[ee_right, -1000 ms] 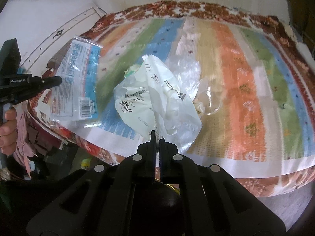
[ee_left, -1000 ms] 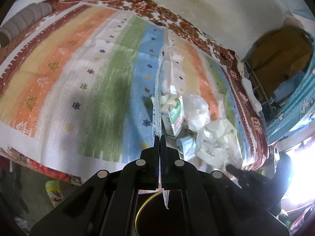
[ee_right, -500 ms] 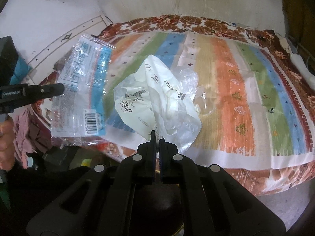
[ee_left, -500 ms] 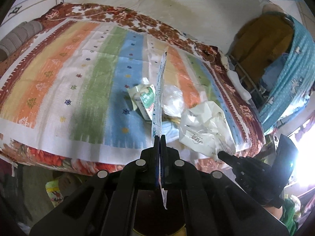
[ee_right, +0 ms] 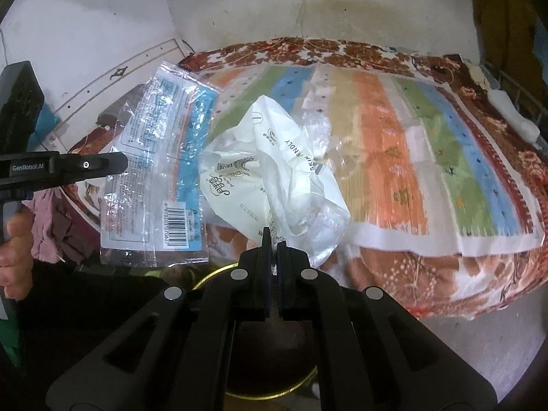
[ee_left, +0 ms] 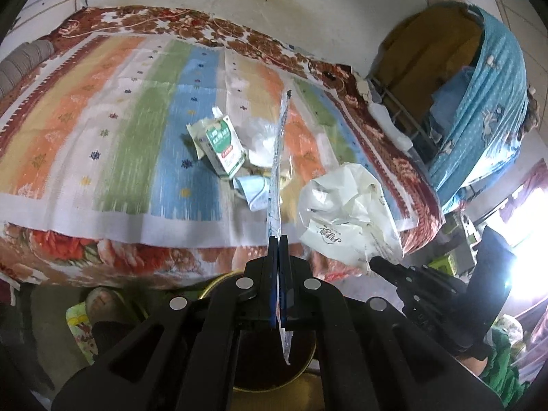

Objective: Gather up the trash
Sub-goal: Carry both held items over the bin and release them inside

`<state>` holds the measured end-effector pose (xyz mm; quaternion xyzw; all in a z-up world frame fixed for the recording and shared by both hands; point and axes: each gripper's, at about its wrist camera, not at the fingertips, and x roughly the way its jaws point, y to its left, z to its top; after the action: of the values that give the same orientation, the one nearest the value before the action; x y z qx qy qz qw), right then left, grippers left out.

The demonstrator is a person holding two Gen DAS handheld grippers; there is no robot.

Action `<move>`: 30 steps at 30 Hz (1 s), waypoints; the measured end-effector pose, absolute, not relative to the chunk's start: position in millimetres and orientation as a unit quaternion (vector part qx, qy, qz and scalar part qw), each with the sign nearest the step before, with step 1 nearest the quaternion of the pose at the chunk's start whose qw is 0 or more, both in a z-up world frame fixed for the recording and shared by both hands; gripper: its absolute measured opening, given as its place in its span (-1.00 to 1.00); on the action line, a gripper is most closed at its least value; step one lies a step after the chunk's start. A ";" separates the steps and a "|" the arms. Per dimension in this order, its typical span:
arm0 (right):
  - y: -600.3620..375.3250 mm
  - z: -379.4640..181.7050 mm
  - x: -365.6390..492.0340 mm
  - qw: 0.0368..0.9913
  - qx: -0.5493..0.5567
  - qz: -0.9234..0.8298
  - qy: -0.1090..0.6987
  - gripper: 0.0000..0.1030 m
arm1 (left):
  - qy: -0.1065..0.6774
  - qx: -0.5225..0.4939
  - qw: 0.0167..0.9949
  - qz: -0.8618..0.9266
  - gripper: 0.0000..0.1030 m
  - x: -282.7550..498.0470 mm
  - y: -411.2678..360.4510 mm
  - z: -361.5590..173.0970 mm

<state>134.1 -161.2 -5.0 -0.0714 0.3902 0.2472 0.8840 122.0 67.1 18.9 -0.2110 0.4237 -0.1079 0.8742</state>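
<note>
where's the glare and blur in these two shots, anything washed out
Left wrist view: a window at the right edge is blown out to white, hazing the right gripper beside it; the striped blanket is smeared by motion. Right wrist view: evenly lit, no blown spots, though the blanket stripes streak at the near edge, while the clear wrapper barcode stays sharp.

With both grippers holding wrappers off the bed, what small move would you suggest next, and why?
Probably lower both over the gold-rimmed bin and release. The left gripper is shut on the flat clear wrapper and the right gripper on the crumpled white bag, both near the bed edge, with the bin just below.
</note>
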 end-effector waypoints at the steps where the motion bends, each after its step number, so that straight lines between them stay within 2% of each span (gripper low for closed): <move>1: -161.8 -6.9 130.1 0.884 -0.075 0.245 0.391 -0.97 | 0.427 -0.208 0.873 -0.107 -1.00 119.6 64.0 17.2; 19: -168.4 -68.4 103.5 0.859 -0.122 0.182 0.463 -0.97 | 0.519 -0.134 0.843 -0.049 -1.00 96.2 19.2 -39.9; 30: -169.8 -113.0 109.2 0.815 -0.079 0.173 0.547 -0.97 | 0.598 -0.138 0.789 -0.037 -1.00 101.2 3.2 -92.4</move>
<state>109.2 -169.8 -113.0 -0.0795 0.5469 0.1731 0.8153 101.2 3.2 -92.4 -0.1382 0.5975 -0.0368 0.7890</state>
